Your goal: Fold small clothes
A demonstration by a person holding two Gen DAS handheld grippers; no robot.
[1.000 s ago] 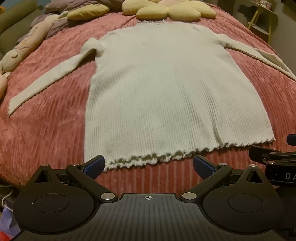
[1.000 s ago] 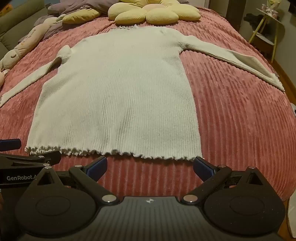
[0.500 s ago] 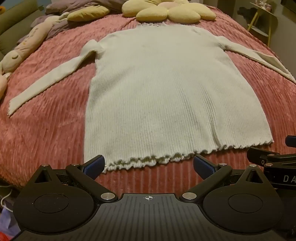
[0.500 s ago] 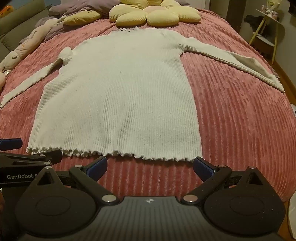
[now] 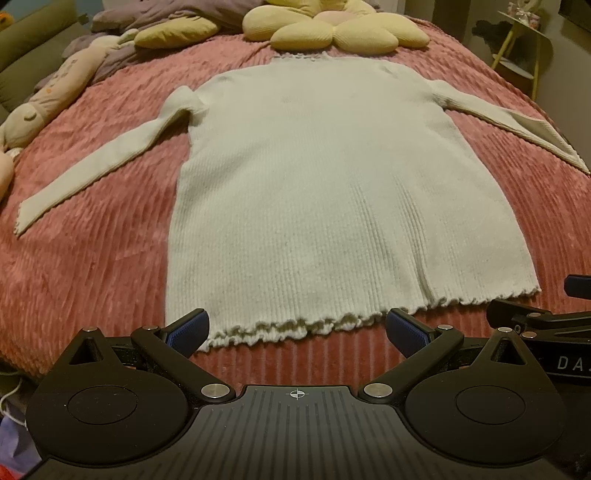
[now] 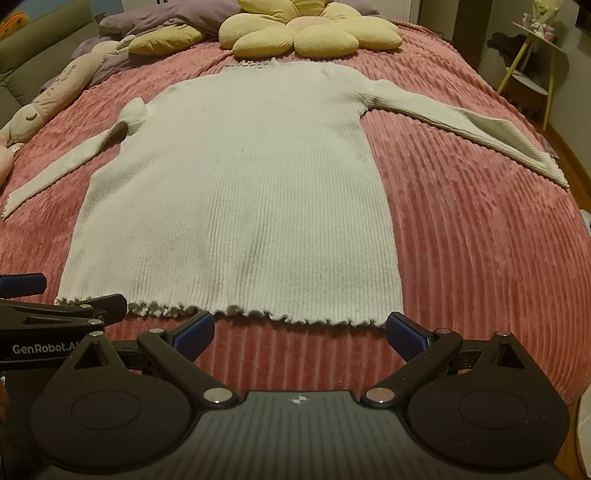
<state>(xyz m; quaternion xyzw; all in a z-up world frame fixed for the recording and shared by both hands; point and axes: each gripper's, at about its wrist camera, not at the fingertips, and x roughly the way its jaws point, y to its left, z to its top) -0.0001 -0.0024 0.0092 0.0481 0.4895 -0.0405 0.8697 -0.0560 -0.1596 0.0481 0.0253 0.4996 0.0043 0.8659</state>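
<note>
A cream ribbed long-sleeved sweater (image 5: 332, 184) lies flat on the pink corduroy bedspread (image 5: 92, 266), neck far, frilled hem near, both sleeves spread out to the sides. It also shows in the right wrist view (image 6: 243, 199). My left gripper (image 5: 297, 326) is open and empty, just in front of the hem's left half. My right gripper (image 6: 299, 330) is open and empty, just in front of the hem's right half. Each gripper shows at the edge of the other's view.
A yellow flower-shaped cushion (image 6: 306, 33) lies beyond the sweater's neck. A long plush toy (image 5: 48, 99) and purple bedding (image 6: 166, 18) lie at the far left. A small side table (image 6: 535, 55) stands right of the bed. The bed's near edge is just below the hem.
Both grippers have edged slightly forward and up, so the sweater sits a little lower in both views. The sweater has not moved. Both stay open.
</note>
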